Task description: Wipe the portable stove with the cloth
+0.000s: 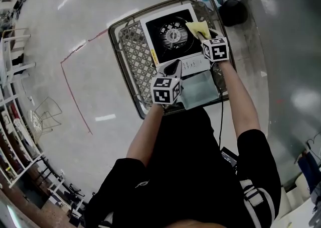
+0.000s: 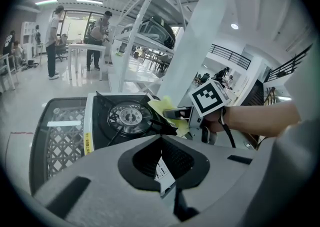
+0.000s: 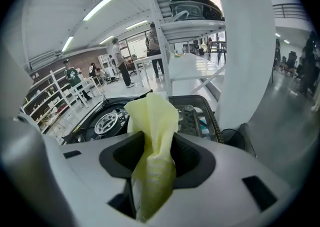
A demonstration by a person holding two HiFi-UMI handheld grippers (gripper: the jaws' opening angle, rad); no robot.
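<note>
Right tongs: jaws narrow, clamped on a bunched yellow cloth. The free end stands up past the tips.

Head view: the right tongs hold the cloth on the stove, at about 2 o'clock from the burner. The cloth touches the black top by the pan support.

Left tongs: tips drawn to a point and gripping nothing. They sit at the stove's front edge, 6 o'clock from the burner. In their own view the left tongs look across the stove to the cloth at 1 o'clock.

Writing: a yellow label runs along the stove's 9 o'clock edge, its print too small for us to read. A white printed strip shows between the left jaws, also illegible. Each marker cube carries black-and-white squares and no words.

The stove rests on a wicker table.
</note>
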